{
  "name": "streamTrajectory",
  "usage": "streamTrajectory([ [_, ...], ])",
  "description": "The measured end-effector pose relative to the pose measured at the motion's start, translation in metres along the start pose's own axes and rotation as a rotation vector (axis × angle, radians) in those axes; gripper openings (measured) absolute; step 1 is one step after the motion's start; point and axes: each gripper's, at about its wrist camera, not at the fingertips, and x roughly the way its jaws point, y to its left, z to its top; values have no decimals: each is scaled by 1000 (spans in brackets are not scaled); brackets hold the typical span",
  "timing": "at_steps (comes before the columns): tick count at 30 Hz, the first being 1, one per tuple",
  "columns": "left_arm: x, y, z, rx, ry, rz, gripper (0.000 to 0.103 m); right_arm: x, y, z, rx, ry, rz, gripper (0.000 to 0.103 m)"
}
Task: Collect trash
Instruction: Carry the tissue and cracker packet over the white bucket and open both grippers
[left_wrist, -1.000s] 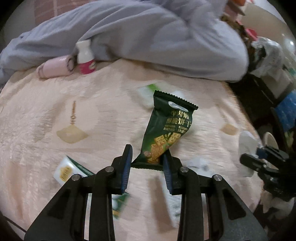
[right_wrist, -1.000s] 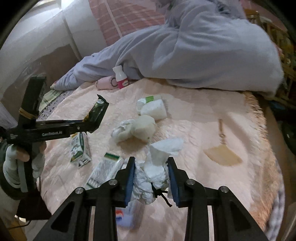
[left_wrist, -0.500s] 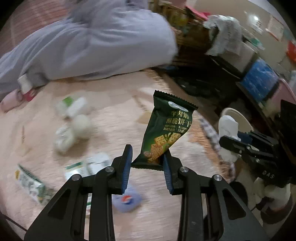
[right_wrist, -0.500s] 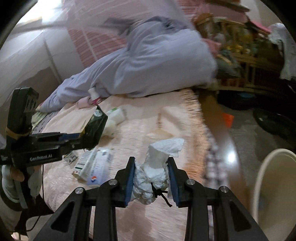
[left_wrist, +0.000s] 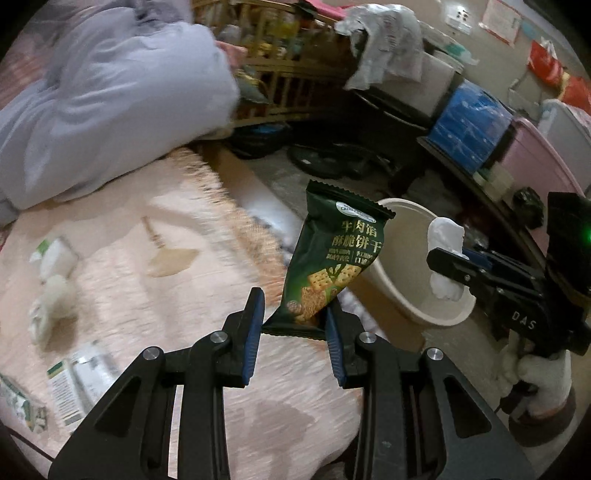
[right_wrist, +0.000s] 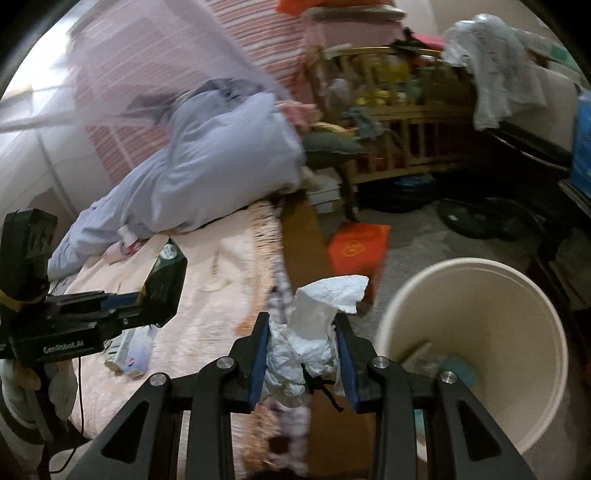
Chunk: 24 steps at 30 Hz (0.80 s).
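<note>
Left gripper (left_wrist: 293, 328): its jaws are clenched on the bottom edge of the green cracker packet (left_wrist: 334, 258), which stands upright between the blue pads.
Right gripper (right_wrist: 301, 360): its jaws are clenched on a crumpled white tissue (right_wrist: 314, 332); the top of the tissue sticks up above the fingertips.
Cream bin (right_wrist: 554, 325): it stands on the floor beside the bed, to the right of the right gripper; some trash already lies at its bottom.
Packet and bin: in the left wrist view the packet is in front of the bin's rim (left_wrist: 413, 210).
Pink blanket (left_wrist: 122, 291): several wrappers and tissues lie on it, blurred.
Grey quilt (left_wrist: 110, 107): bunched at the far side of the bed.
Gloved hand (left_wrist: 543, 373): it carries the right gripper.
</note>
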Motion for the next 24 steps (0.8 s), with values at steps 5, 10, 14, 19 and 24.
streamTrajectory([
  [5, 22, -28, 8, 34, 26, -31, 29, -14, -33, -6, 53, -11, -37, 33],
  [10, 40, -50, 11, 67, 47, -44, 29, -22, -57, -12, 95, -13, -66, 33],
  [14, 51, -61, 13, 85, 60, -50, 29, -24, -73, -19, 119, -5, -86, 33],
  [19, 64, -72, 13, 97, 77, -67, 29, -24, -90, -23, 157, 1, -100, 33],
  [24, 77, -81, 13, 108, 98, -81, 29, -23, -105, -28, 188, 7, -106, 33],
])
